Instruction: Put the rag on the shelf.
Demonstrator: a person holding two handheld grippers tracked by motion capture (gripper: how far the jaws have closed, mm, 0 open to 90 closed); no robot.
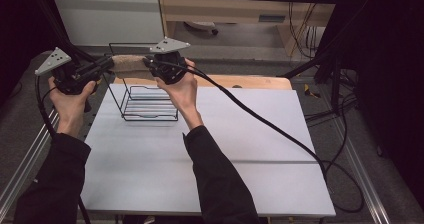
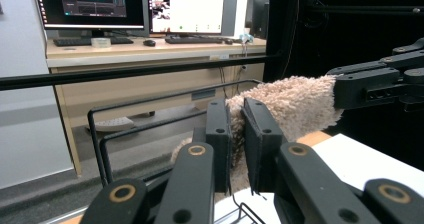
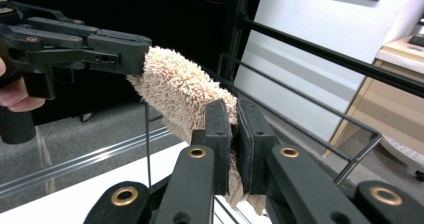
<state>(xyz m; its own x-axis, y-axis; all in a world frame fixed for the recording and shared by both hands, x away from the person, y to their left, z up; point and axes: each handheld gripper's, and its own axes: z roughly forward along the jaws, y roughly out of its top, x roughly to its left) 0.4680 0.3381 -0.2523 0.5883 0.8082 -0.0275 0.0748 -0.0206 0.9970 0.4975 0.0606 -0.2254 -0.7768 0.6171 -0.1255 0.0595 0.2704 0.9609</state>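
Note:
A beige fluffy towel (image 1: 129, 65) hangs stretched between my two grippers above a black wire rack (image 1: 145, 101) at the table's far left. My left gripper (image 1: 107, 64) is shut on the towel's left end, and the same gripper (image 2: 236, 134) shows its jaws pinching the pile (image 2: 290, 104). My right gripper (image 1: 149, 64) is shut on the right end; its jaws (image 3: 232, 139) clamp the towel (image 3: 175, 86) with the other gripper (image 3: 75, 49) holding the far end. The towel sits level with the rack's top rail.
The white tabletop (image 1: 240, 149) spreads to the right and front of the rack. A thick black cable (image 1: 260, 119) trails from the right gripper across the table. A desk with monitors (image 2: 130, 6) stands beyond the table.

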